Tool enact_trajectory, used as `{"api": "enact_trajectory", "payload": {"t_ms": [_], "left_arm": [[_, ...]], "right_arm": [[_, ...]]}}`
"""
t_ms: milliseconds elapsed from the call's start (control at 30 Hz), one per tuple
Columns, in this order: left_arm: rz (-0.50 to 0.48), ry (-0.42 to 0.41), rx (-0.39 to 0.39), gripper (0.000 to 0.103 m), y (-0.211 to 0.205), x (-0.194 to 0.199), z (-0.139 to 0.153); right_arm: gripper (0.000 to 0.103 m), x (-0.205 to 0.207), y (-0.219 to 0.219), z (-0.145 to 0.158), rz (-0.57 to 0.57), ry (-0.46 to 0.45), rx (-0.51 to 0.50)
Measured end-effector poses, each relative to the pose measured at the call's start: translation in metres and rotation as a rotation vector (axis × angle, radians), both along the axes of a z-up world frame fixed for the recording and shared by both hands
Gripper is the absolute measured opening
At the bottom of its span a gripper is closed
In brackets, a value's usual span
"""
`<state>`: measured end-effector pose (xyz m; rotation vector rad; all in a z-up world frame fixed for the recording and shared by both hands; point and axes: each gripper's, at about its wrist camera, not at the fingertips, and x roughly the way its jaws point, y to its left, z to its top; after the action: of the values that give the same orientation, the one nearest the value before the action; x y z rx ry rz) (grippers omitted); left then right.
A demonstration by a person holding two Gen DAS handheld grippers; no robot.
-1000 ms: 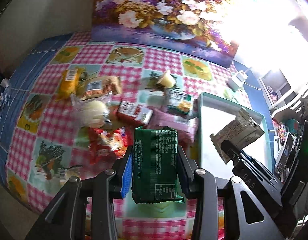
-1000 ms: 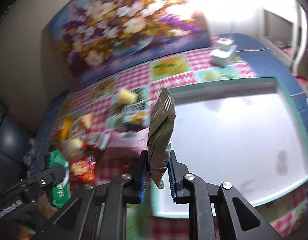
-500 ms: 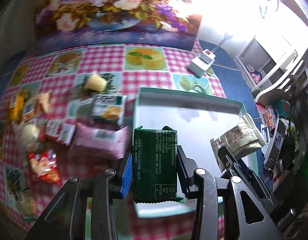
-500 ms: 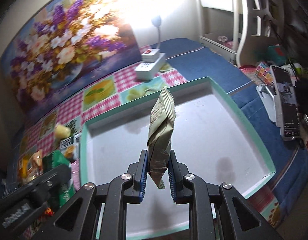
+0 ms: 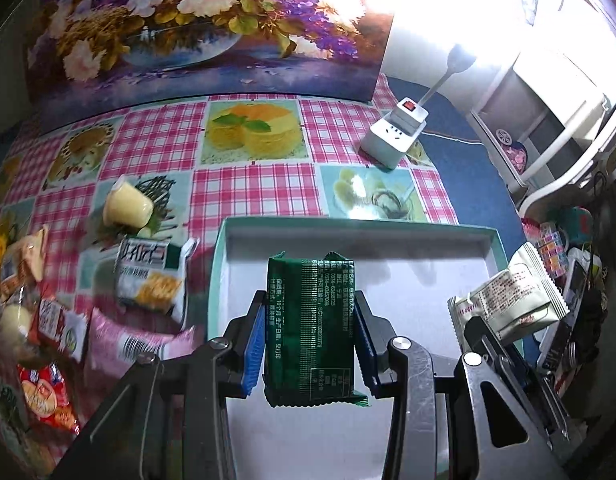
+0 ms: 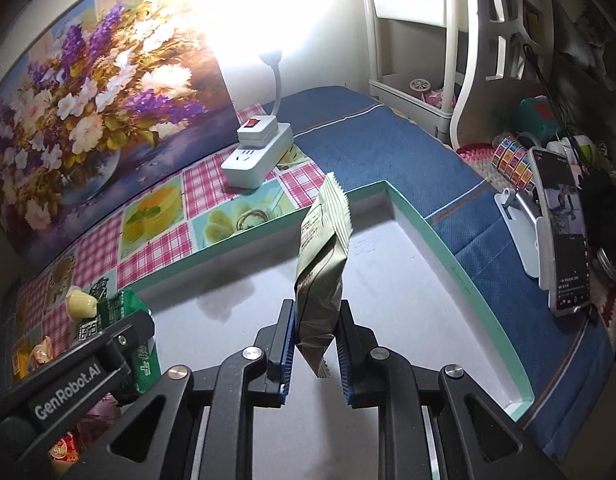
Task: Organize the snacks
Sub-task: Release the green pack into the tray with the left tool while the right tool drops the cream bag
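Observation:
My left gripper (image 5: pixel 310 322) is shut on a dark green snack pack (image 5: pixel 310 320) and holds it over the white, teal-rimmed tray (image 5: pixel 348 226). My right gripper (image 6: pixel 315 332) is shut on a beige snack packet (image 6: pixel 322 256), held edge-up above the same tray (image 6: pixel 460 280). That packet (image 5: pixel 508 300) also shows at the right of the left wrist view. In the right wrist view the left gripper (image 6: pixel 107 344) with its green pack (image 6: pixel 119 306) sits at the lower left. Several loose snacks lie left of the tray: a white cracker pack (image 5: pixel 149 278), a pink pack (image 5: pixel 135 346), a red pack (image 5: pixel 43 398).
A white power strip (image 5: pixel 396 136) with a lamp stands behind the tray on the checked tablecloth. A flower painting (image 5: pixel 195 28) leans at the back. A phone on a stand (image 6: pixel 560 232) and small clutter sit right of the tray. A yellow pudding cup (image 5: pixel 127 206) lies at left.
Both grippers have swung right from over the snack pile to over the tray, each still holding its pack. The tray now fills the middle of both views.

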<state>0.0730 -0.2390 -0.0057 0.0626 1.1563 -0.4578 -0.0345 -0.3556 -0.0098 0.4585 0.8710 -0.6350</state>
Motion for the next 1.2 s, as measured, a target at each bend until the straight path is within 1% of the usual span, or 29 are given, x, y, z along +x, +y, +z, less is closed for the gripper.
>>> {"api": "enact_trajectory", "payload": {"t_ms": [200,367,533,600,700,733,767,800,833,867,1000,1033,1067,1100,1133,1200], "left_arm": [[0.005,0.011,0.007,0.041,-0.007,0.012,-0.009],[-0.002,-0.003,0.017,0.041,-0.009,0.013,-0.009],[0.002,0.009,0.037,0.041,-0.008,0.011,-0.01],[0.015,0.022,0.058,0.041,-0.005,0.011,-0.011],[0.038,0.045,0.065,0.042,0.002,0.011,-0.013],[0.049,0.053,0.073,0.042,0.005,0.011,-0.013],[0.06,0.058,0.08,0.046,0.007,0.011,-0.014],[0.07,0.062,0.085,0.053,0.009,0.011,-0.014],[0.079,0.067,0.088,0.056,0.012,0.011,-0.014],[0.092,0.072,0.089,0.057,0.015,0.012,-0.014],[0.127,0.078,0.092,0.057,0.026,0.011,-0.012],[0.135,0.076,0.093,0.058,0.029,0.011,-0.011],[0.145,0.07,0.095,0.064,0.032,0.01,-0.009],[0.152,0.065,0.097,0.078,0.034,0.01,-0.008],[0.159,0.058,0.1,0.083,0.037,0.01,-0.007],[0.175,0.036,0.104,0.085,0.043,0.008,-0.003]], "right_arm": [[0.021,0.009,-0.005,-0.005,0.005,0.01,-0.011],[0.021,0.014,-0.008,-0.006,0.013,0.015,-0.014],[0.021,0.014,-0.007,-0.01,0.023,0.022,-0.001],[0.023,0.014,-0.007,-0.011,0.026,0.024,0.009],[0.024,0.014,-0.006,-0.012,0.031,0.029,0.007],[0.024,0.014,-0.006,-0.012,0.032,0.031,0.004],[0.024,0.014,-0.005,-0.011,0.033,0.036,0.001],[0.026,0.014,-0.005,-0.011,0.036,0.037,0.001],[0.026,0.014,-0.005,-0.012,0.038,0.039,0.004],[0.026,0.013,-0.004,-0.012,0.042,0.04,0.007],[0.027,0.012,-0.003,-0.012,0.055,0.044,0.008],[0.035,0.012,-0.002,-0.012,0.059,0.044,0.006],[0.042,0.012,0.0,-0.011,0.067,0.043,0.006],[0.061,0.013,0.001,-0.011,0.073,0.04,0.007],[0.071,0.012,0.002,-0.011,0.08,0.035,0.007],[0.071,0.013,0.005,-0.01,0.091,0.036,0.003]]}}
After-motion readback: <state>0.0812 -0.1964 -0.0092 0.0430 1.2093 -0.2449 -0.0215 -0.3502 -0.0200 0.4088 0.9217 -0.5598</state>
